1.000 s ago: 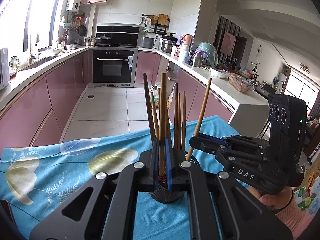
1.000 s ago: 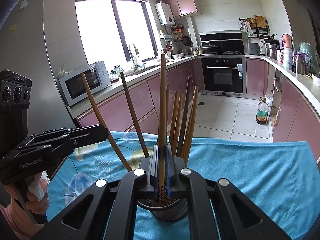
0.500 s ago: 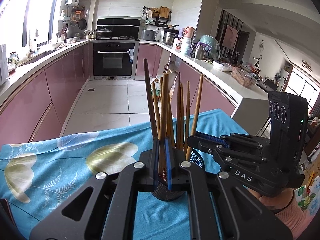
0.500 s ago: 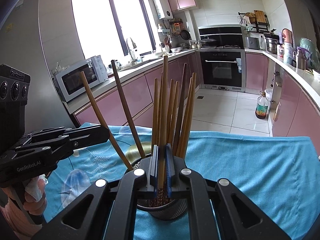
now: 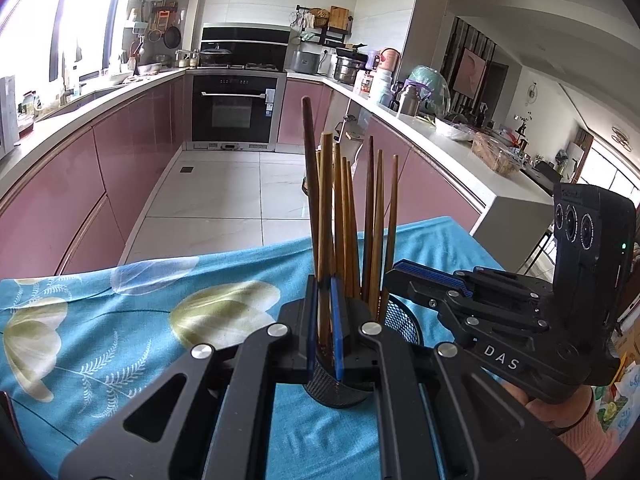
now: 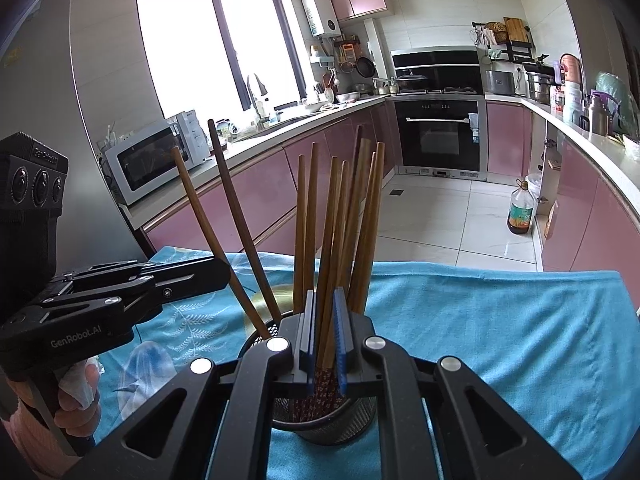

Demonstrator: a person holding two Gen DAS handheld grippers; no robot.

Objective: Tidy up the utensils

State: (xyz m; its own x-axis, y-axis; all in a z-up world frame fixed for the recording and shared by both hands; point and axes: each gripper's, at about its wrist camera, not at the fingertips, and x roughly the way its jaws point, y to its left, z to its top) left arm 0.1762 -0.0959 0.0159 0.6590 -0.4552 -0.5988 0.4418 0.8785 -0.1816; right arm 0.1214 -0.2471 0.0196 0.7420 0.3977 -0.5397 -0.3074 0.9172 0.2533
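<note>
A black mesh utensil holder (image 5: 344,392) (image 6: 328,420) stands on the blue flowered cloth and holds several brown wooden chopsticks. My left gripper (image 5: 322,320) is shut on one chopstick (image 5: 325,216) that stands upright in the holder. My right gripper (image 6: 323,336) is shut on another chopstick (image 6: 330,240), also down in the holder. Each gripper shows in the other's view, the right gripper (image 5: 400,270) at the holder's right and the left gripper (image 6: 224,276) at its left.
The blue cloth (image 6: 500,340) covers the table; its far edge drops to the tiled kitchen floor (image 5: 224,200). Pink cabinets and counters run along both sides. A microwave (image 6: 156,160) sits on the left counter and an oil bottle (image 6: 520,210) stands on the floor.
Both held chopsticks have gone down into the holder. The chopstick tops now stand lower in both views and the holder sits closer under the jaws.
</note>
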